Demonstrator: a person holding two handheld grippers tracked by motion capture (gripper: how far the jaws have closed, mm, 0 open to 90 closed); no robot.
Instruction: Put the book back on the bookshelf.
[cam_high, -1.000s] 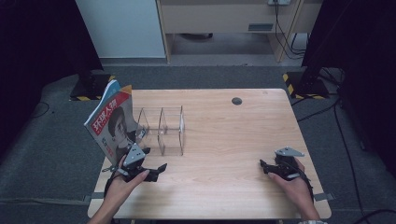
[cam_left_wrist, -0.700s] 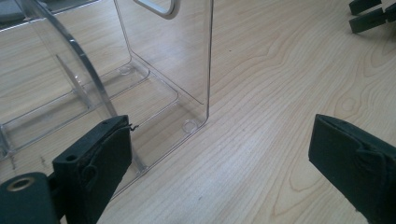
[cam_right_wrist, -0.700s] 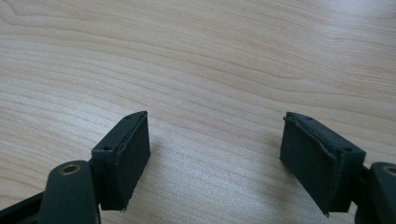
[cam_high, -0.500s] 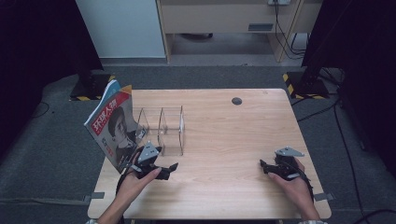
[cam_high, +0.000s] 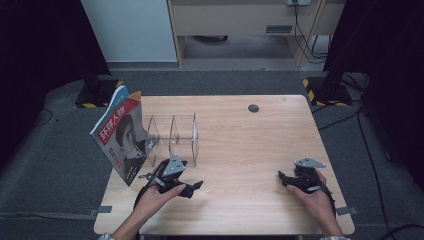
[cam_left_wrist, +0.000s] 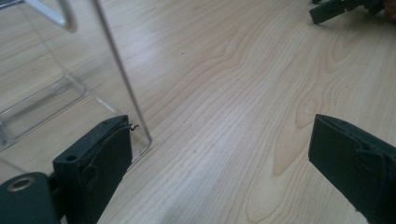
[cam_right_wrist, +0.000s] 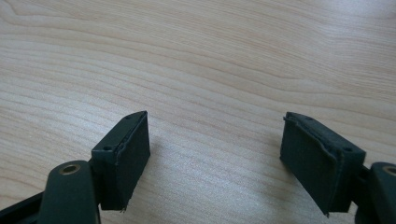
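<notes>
**Both claws spread and empty beside the clear rack**

Left gripper (cam_high: 192, 187) lies low over the table (cam_high: 240, 150) with its jaws spread wide and nothing between them; in the left gripper view its near pad (cam_left_wrist: 100, 161) sits just beside the corner of the clear acrylic file rack (cam_high: 172, 136) without pinching it. One magazine (cam_high: 120, 132) leans tilted at the rack's far-left end, overhanging the table edge — probably propped there so the dividers keep it from falling flat. I count three open slots in the rack, all empty. Further right, one small dark round grommet (cam_high: 253, 108) sits near the far edge. Right gripper (cam_high: 284, 179) rests on bare wood well apart from everything, jaws likewise spread and holding nothing — parked, by the look of it.
</notes>
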